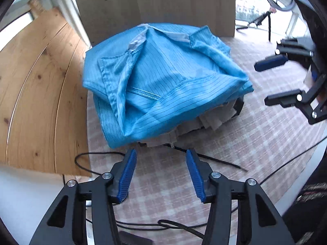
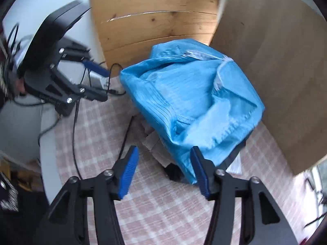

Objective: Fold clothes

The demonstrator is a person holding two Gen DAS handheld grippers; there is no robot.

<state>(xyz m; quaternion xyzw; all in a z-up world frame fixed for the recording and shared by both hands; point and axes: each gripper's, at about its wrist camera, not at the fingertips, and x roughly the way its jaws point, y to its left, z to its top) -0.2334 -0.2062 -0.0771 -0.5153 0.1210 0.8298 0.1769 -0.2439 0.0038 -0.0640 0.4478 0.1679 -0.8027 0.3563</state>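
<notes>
A folded blue pinstriped garment [image 1: 163, 81] lies on top of a stack of other folded clothes, on a pink checked tablecloth [image 1: 255, 134]. My left gripper [image 1: 160, 155] hovers open just in front of the stack, with nothing between its blue pads. In the right wrist view the same blue garment [image 2: 192, 102] fills the middle. There my right gripper [image 2: 164, 153] is open at the garment's near corner, pads off the cloth. Each gripper also shows in the other's view: the right gripper [image 1: 263, 82] at the right edge, the left gripper [image 2: 106, 85] at the left.
A brown cardboard panel [image 1: 155, 2] stands behind the stack, and a wooden board [image 1: 40, 94] lies to its left. Grey folded clothes [image 1: 204, 124] peek out under the blue garment. Black cables [image 1: 98, 159] trail over the cloth near my left gripper.
</notes>
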